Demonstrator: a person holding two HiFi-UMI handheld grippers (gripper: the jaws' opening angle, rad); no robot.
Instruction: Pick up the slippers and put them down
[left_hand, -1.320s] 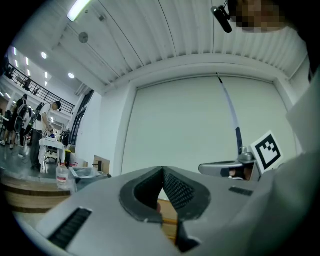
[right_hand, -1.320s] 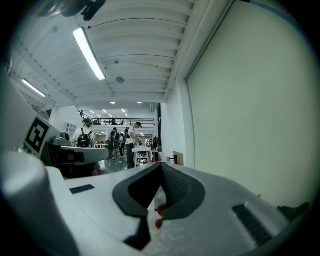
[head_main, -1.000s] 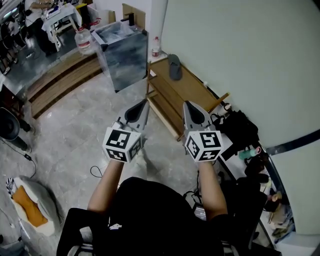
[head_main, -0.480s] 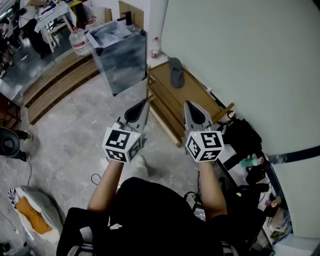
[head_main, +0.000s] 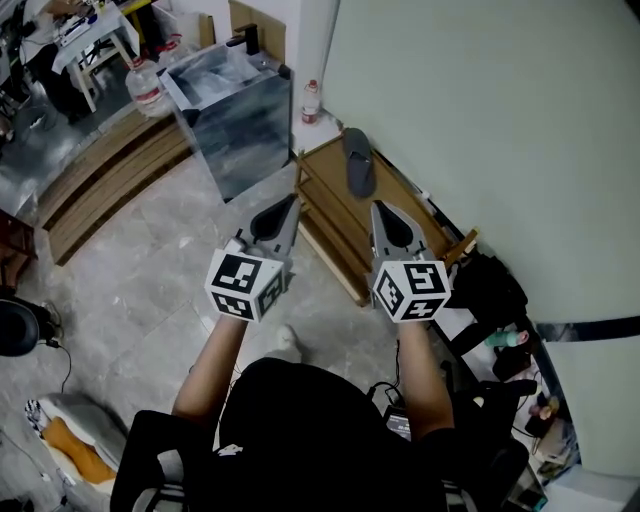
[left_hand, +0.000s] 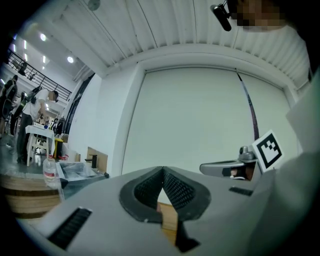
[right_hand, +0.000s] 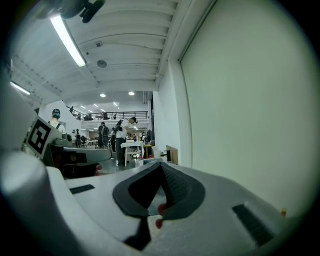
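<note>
One grey slipper (head_main: 359, 161) lies on the top board of a low wooden shoe rack (head_main: 395, 205) against the pale wall, in the head view. My left gripper (head_main: 289, 204) is held level over the floor beside the rack's front corner, jaws shut and empty. My right gripper (head_main: 378, 211) hovers above the rack's top, short of the slipper, also shut with nothing in it. In the left gripper view the left gripper (left_hand: 162, 172) shows its pads together, with a strip of the rack's wood behind them. The right gripper (right_hand: 161, 167) looks the same in its own view. No second slipper is visible.
A glass-walled tank (head_main: 228, 95) stands just beyond the rack, with a small bottle (head_main: 311, 101) by the wall. Bags and cables (head_main: 490, 290) crowd the floor at the rack's near end. A wooden step (head_main: 110, 170) crosses the upper left. People stand far off.
Both grippers and the person have advanced toward the rack together. The rack and slipper sit lower and closer in the head view. Both pairs of jaws stayed shut.
</note>
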